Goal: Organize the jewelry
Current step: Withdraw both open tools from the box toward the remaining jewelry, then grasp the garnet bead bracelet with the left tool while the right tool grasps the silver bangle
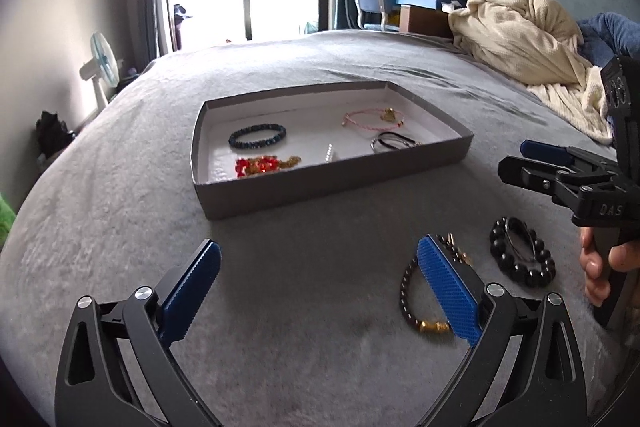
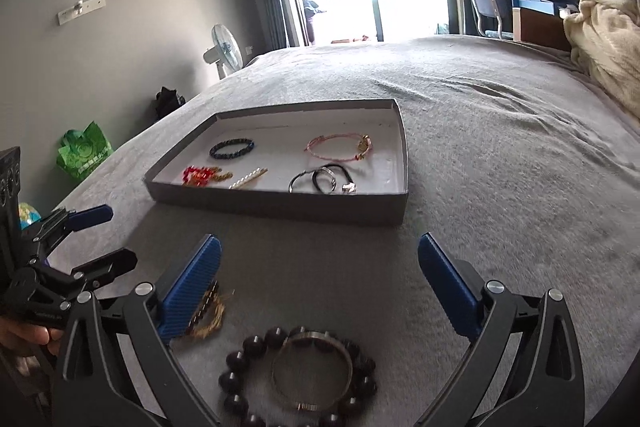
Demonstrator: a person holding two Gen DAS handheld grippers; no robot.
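Dark bead bracelet (image 2: 298,375) between right gripper (image 2: 320,283) fingers

The bed (image 2: 500,167) wears matt grey cloth with a soft, fuzzy nap. The tray (image 2: 280,207) looks like matt grey card, white and smooth inside. Near the tray, the beads (image 2: 240,359) are dark and glossy, ringing a shiny metal bangle (image 2: 312,371). Gripper pads (image 1: 448,291) are ribbed blue plastic.
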